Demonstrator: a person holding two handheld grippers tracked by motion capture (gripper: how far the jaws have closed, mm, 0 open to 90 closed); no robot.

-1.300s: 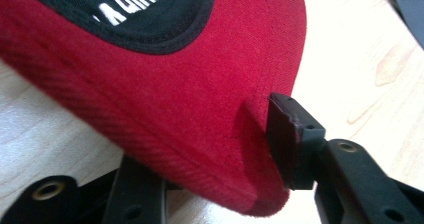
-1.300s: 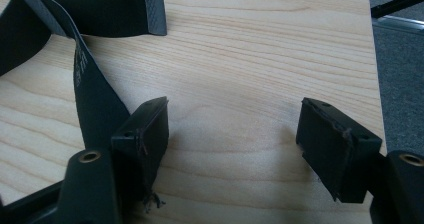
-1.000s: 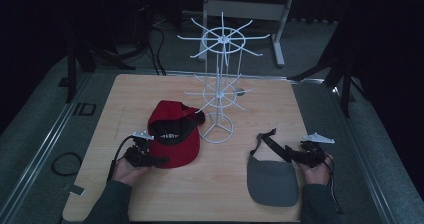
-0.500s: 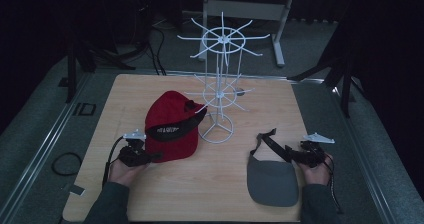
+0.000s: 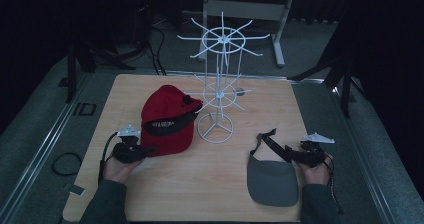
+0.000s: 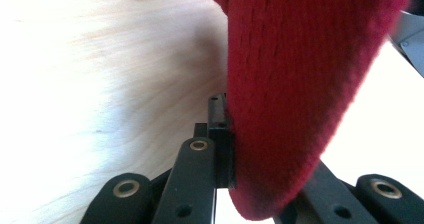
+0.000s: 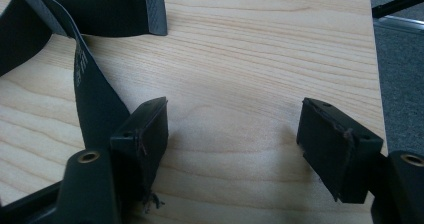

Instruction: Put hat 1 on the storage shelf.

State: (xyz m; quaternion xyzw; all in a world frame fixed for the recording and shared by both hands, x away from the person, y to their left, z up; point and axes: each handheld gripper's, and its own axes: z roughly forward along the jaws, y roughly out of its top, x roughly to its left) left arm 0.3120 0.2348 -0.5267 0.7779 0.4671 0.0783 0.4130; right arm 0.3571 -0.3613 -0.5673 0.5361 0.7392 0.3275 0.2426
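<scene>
The left gripper (image 5: 145, 151) clamps the red cap's (image 5: 167, 119) edge, lifting it toward the white wire rack (image 5: 220, 91); right gripper (image 5: 292, 155) rests slack-jawed beside the grey visor (image 5: 272, 181).

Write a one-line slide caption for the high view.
Left gripper grips a red cap beside a white wire rack; right gripper rests open by a grey visor.

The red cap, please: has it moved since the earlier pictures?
Yes. The red cap has shifted left, away from the white wire rack.
</scene>
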